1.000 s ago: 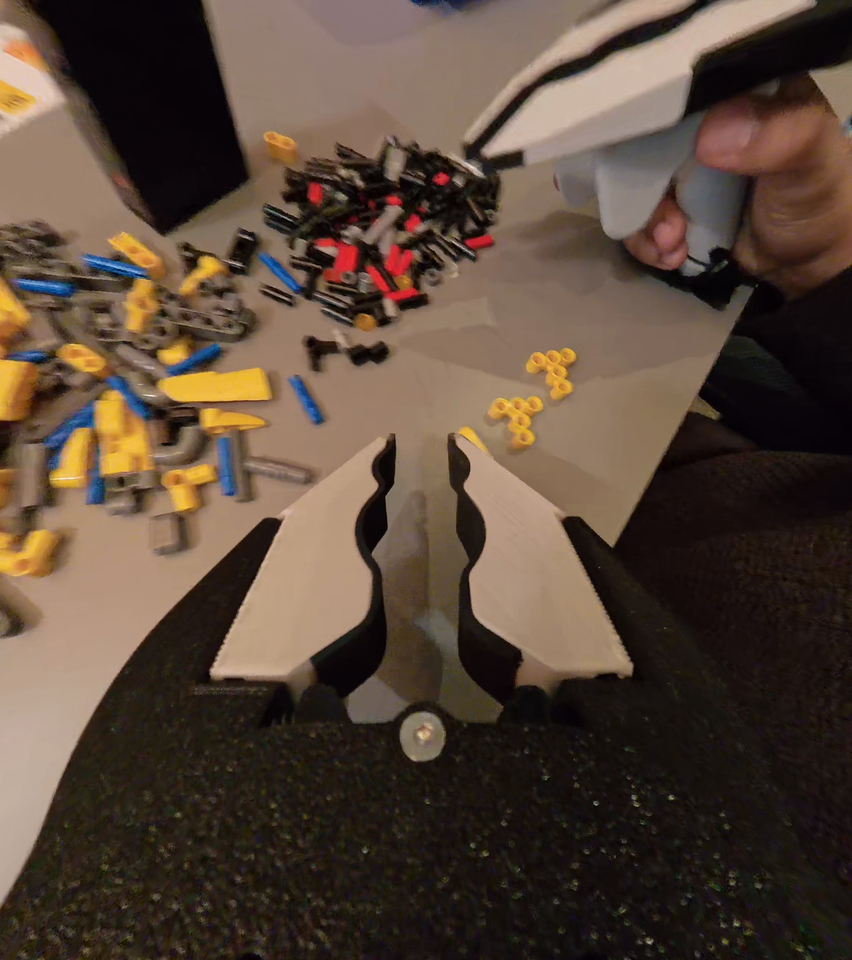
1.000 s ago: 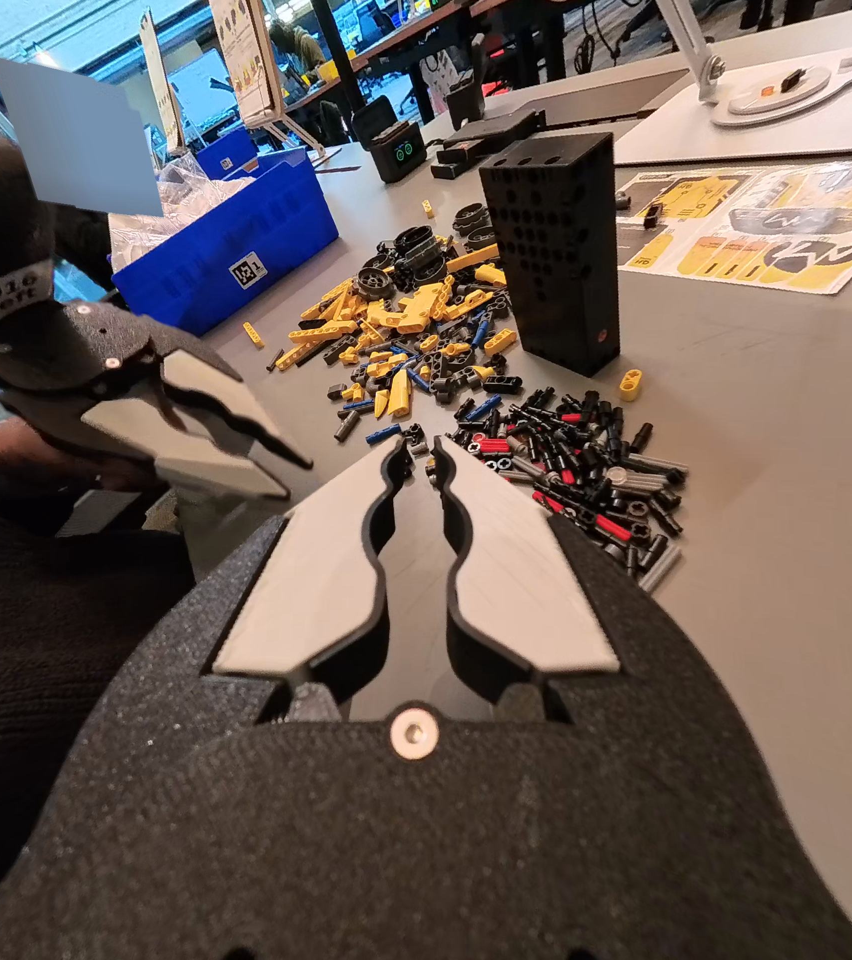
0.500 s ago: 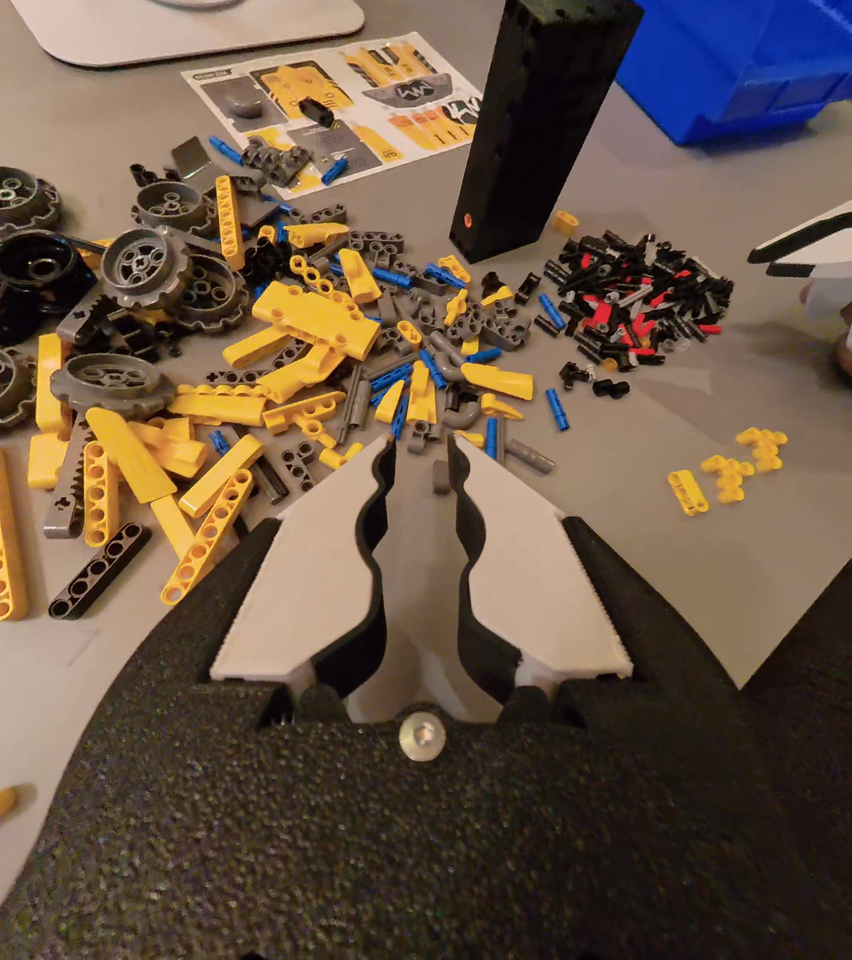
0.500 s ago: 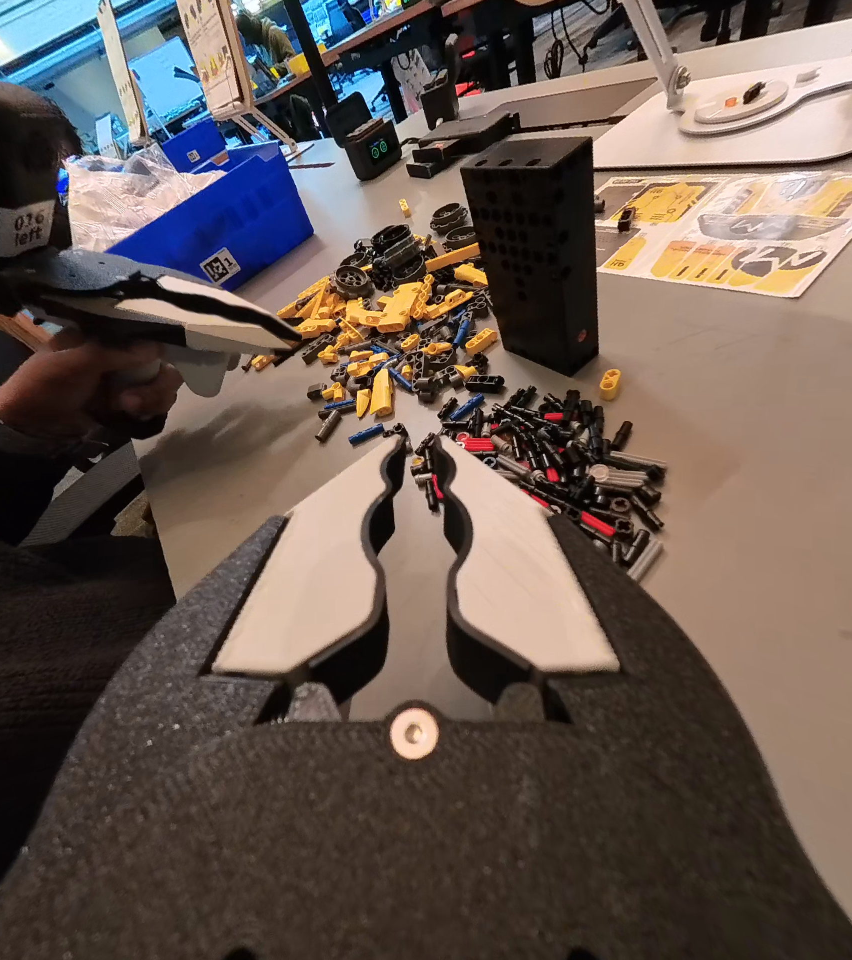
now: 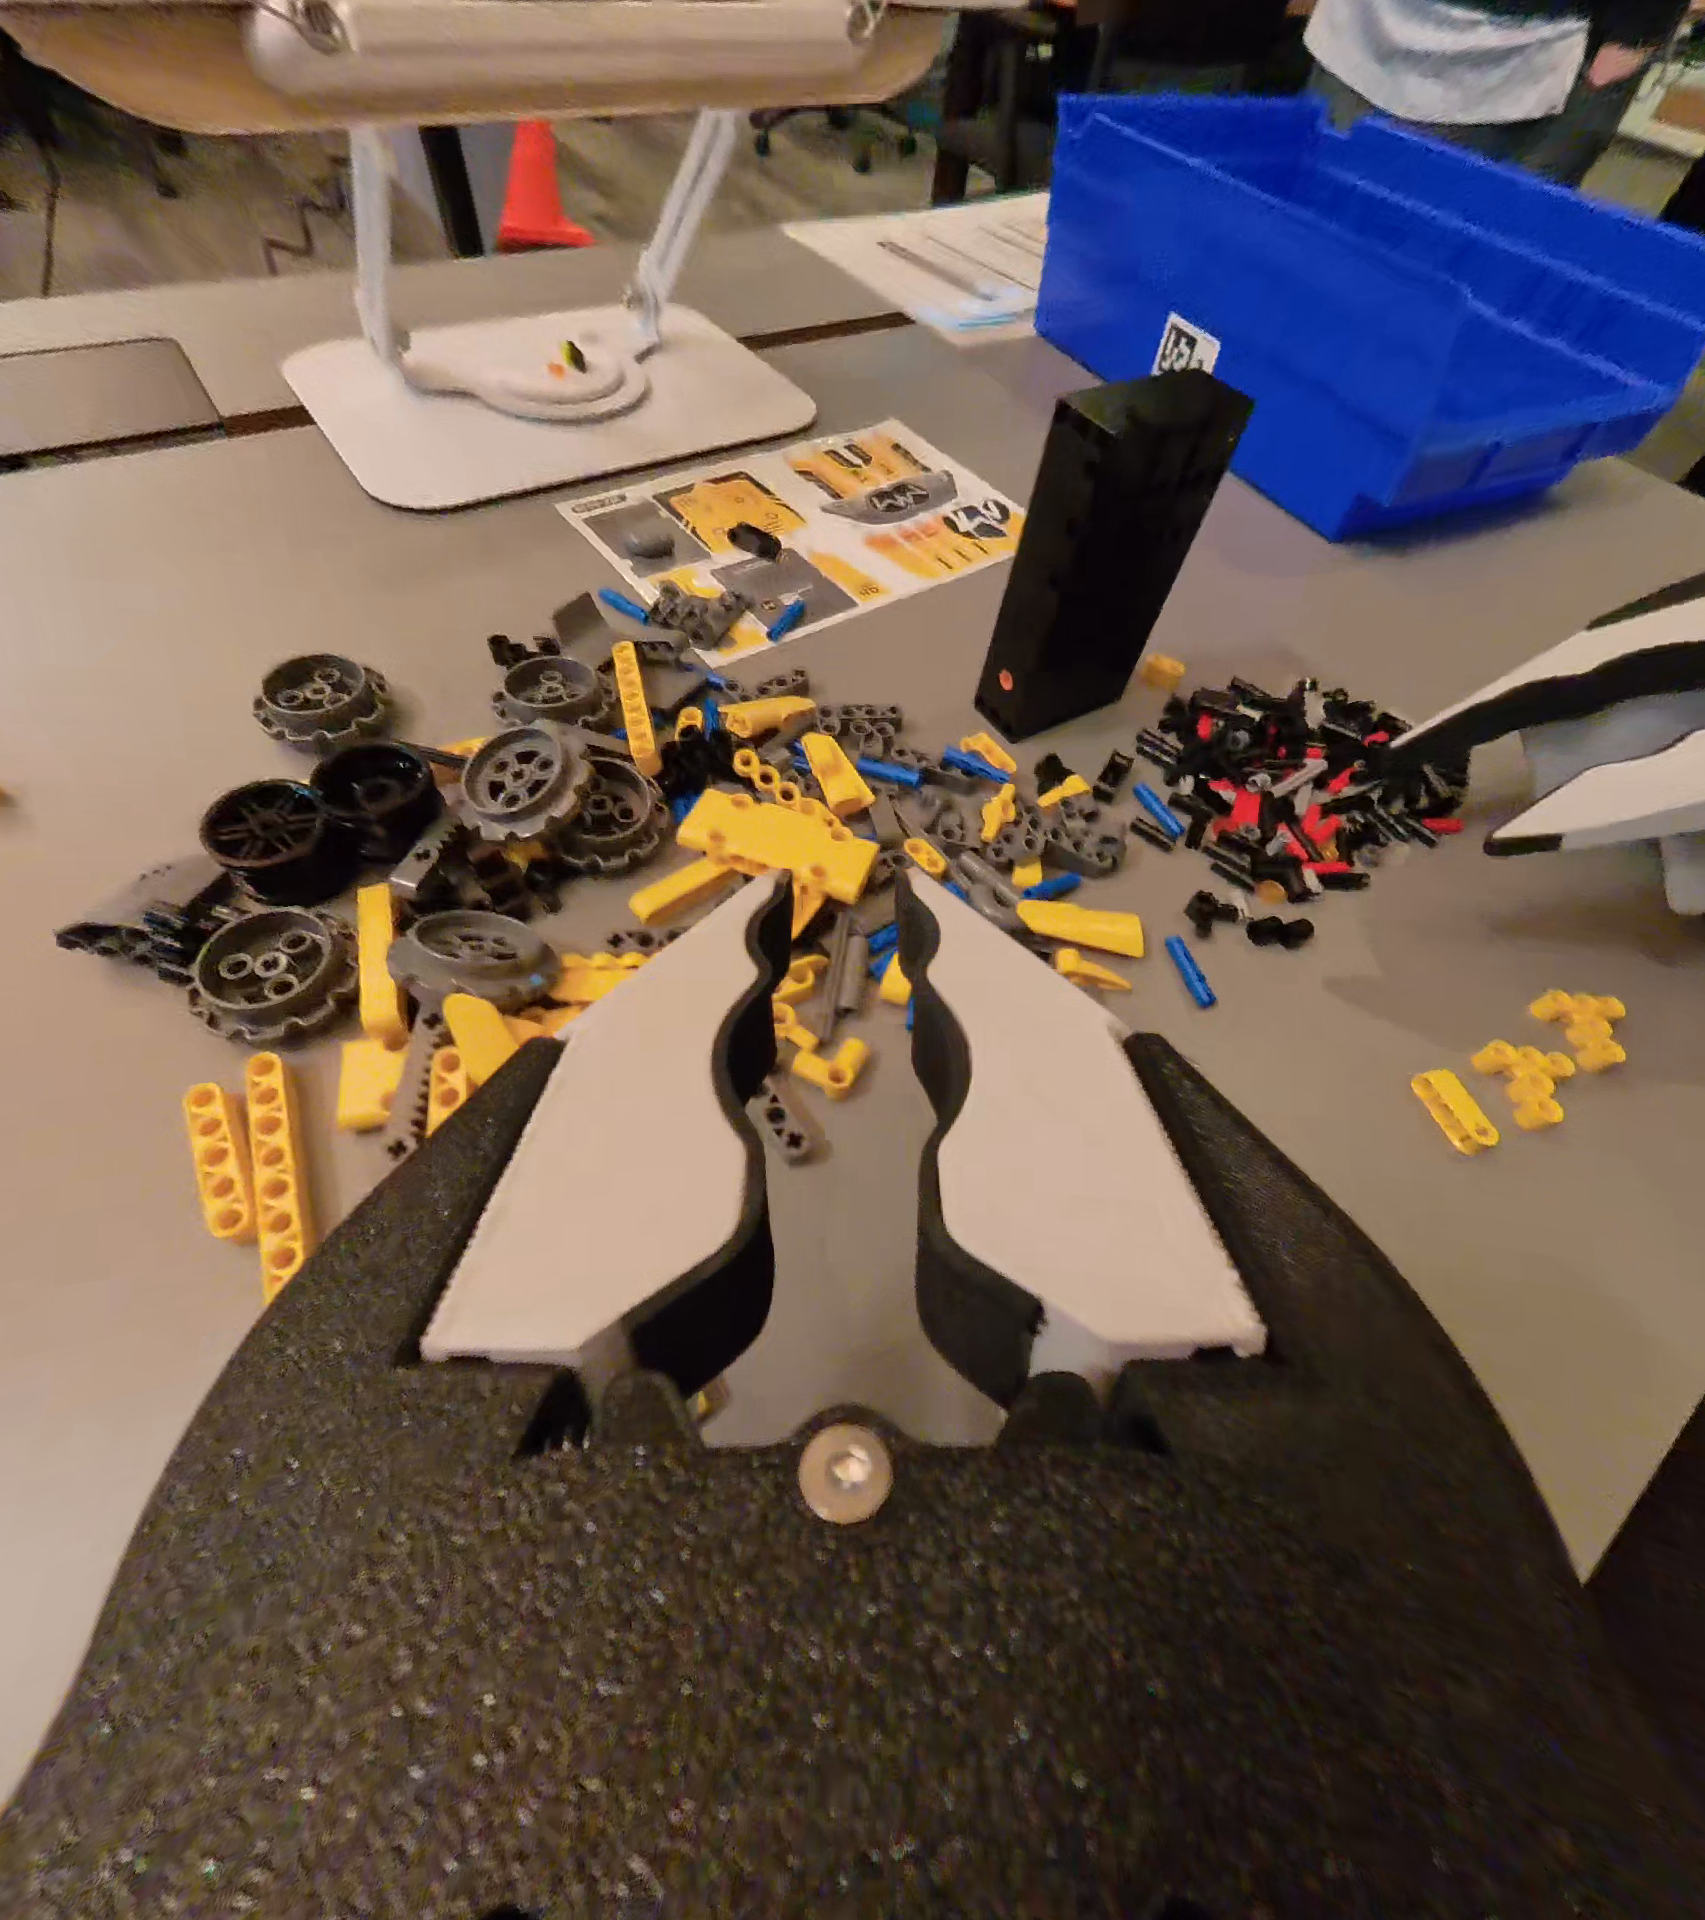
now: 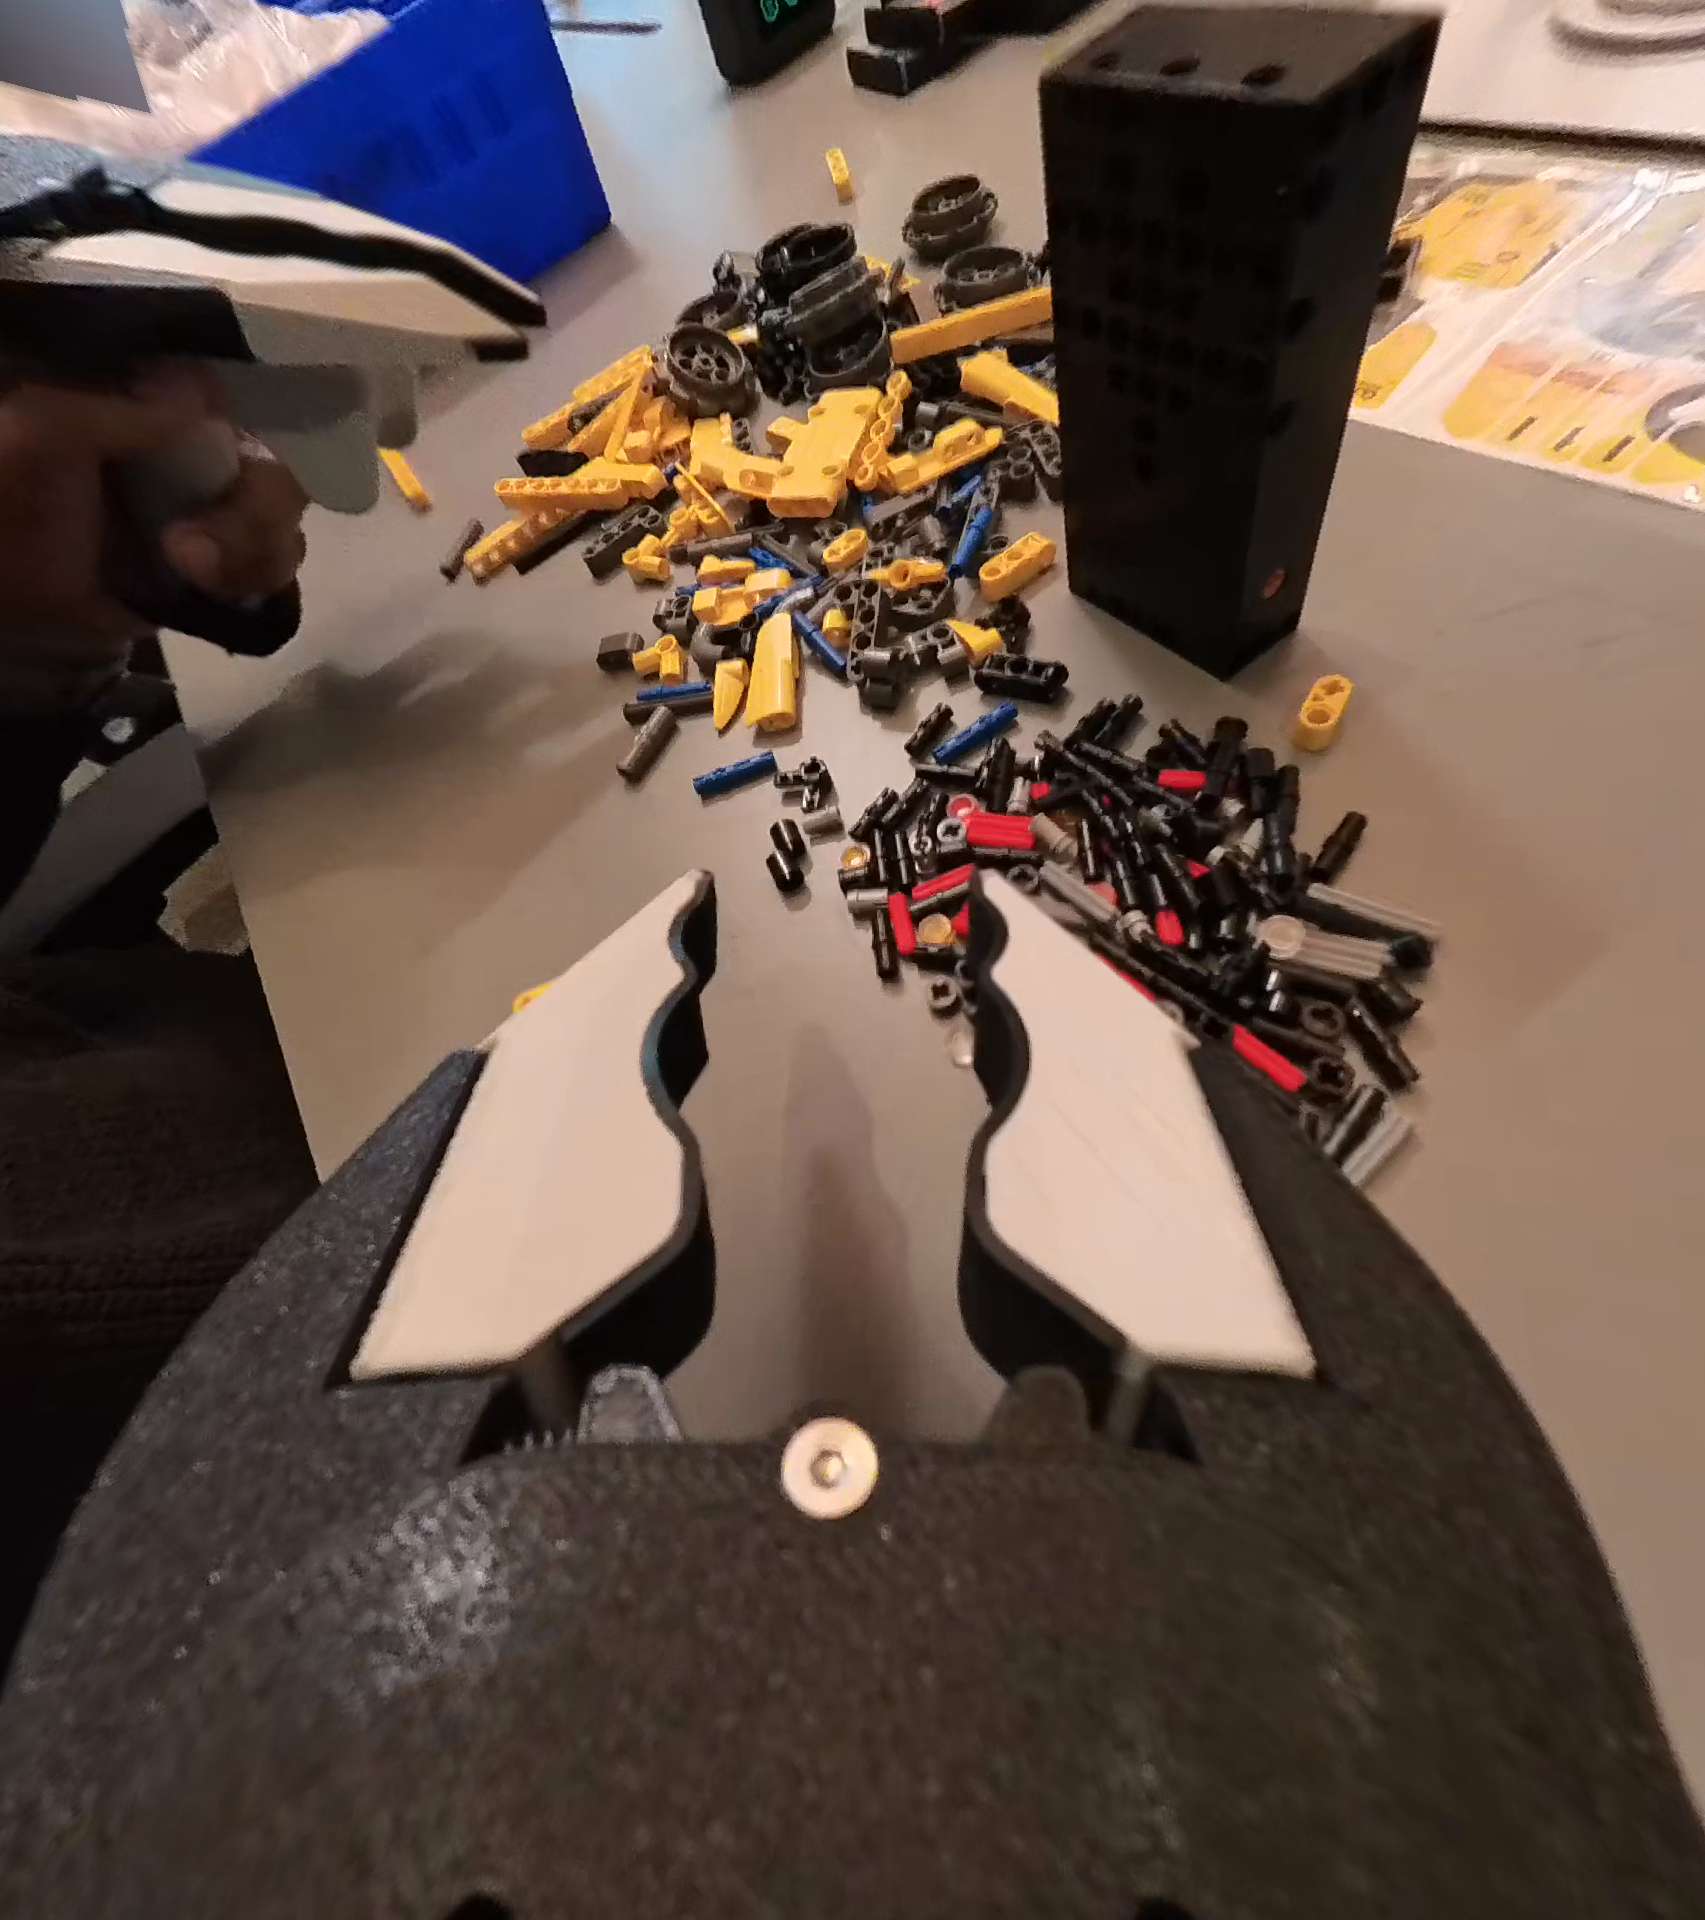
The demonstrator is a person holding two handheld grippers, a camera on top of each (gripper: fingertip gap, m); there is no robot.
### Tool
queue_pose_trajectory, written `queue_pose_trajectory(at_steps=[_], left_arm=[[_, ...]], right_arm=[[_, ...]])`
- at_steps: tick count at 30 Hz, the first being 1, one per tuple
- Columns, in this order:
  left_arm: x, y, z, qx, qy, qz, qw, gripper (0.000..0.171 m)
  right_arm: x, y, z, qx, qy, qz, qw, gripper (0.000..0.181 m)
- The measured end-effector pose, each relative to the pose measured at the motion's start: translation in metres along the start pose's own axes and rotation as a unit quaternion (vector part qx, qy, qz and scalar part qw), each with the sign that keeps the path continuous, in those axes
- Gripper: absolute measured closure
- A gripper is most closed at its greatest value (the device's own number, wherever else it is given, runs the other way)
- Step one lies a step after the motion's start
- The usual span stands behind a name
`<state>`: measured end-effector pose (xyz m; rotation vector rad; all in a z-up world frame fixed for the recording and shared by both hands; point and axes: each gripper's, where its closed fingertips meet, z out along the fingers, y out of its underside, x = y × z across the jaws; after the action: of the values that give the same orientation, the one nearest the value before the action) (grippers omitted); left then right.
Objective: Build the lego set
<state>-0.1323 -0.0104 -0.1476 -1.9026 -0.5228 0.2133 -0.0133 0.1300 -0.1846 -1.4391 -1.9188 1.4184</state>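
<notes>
A grey table (image 5: 100,644) carries everything. At about 1 o'clock in the left wrist view sits a blue bin (image 5: 1367,343), with a white stand base (image 5: 557,416) at 11 o'clock and a printed sheet (image 5: 796,530) just below 12. A tall black block (image 5: 1097,561) stands upright between sheet and bin.

The left gripper (image 5: 840,894) hovers over the sprawling heap of yellow, grey and blue pieces (image 5: 775,831), jaws parted by a narrow gap and holding nothing. Dark wheels (image 5: 308,831) lie at 9 o'clock of that heap.

The right gripper (image 6: 840,894) has its jaws spread wider, also empty; its right fingertip lies over the near edge of the pile of small black and red pins (image 6: 1139,894), though whether it touches them I cannot tell. In the left wrist view this gripper enters from 3 o'clock, tips at that same pile.

A few small yellow connectors (image 5: 1534,1060) lie apart at 4 o'clock.
</notes>
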Motion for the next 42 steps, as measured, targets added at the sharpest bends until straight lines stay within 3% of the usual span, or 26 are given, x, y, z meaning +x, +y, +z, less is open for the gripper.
queue_pose_trajectory(at_steps=[3, 6, 9, 10, 13, 19, 29, 35, 42], left_arm=[[-0.016, -0.004, 0.003, -0.007, -0.024, 0.021, 0.999, 0.152], [-0.047, -0.024, -0.014, 0.044, -0.084, 0.046, 0.994, 0.153], [-0.063, -0.038, -0.029, 0.084, -0.076, -0.010, 0.994, 0.156], [-0.067, -0.036, -0.030, 0.083, -0.071, -0.028, 0.994, 0.169], [-0.069, -0.026, -0.024, 0.077, -0.076, -0.032, 0.994, 0.171], [-0.038, -0.015, -0.002, 0.079, -0.047, -0.005, 0.996, 0.171], [0.016, -0.014, 0.028, 0.016, 0.008, 0.031, 0.999, 0.171], [0.036, 0.014, 0.058, -0.091, 0.055, -0.001, 0.994, 0.169], [0.071, 0.011, 0.103, -0.131, 0.067, 0.029, 0.989, 0.161]], right_arm=[[0.009, -0.019, -0.003, 0.040, 0.019, -0.028, 0.999, 0.134], [0.028, -0.038, -0.012, 0.069, 0.059, -0.065, 0.994, 0.155], [0.043, -0.058, -0.025, 0.114, 0.081, -0.086, 0.986, 0.174], [0.048, -0.063, -0.029, 0.131, 0.086, -0.090, 0.983, 0.178], [0.064, -0.070, -0.040, 0.176, 0.120, -0.084, 0.973, 0.181], [0.071, -0.072, -0.057, 0.221, 0.135, -0.051, 0.964, 0.181], [0.077, -0.071, -0.058, 0.213, 0.161, -0.061, 0.962, 0.181], [0.073, -0.073, -0.059, 0.214, 0.160, -0.073, 0.961, 0.181], [0.066, -0.073, -0.062, 0.220, 0.159, -0.083, 0.959, 0.181]])
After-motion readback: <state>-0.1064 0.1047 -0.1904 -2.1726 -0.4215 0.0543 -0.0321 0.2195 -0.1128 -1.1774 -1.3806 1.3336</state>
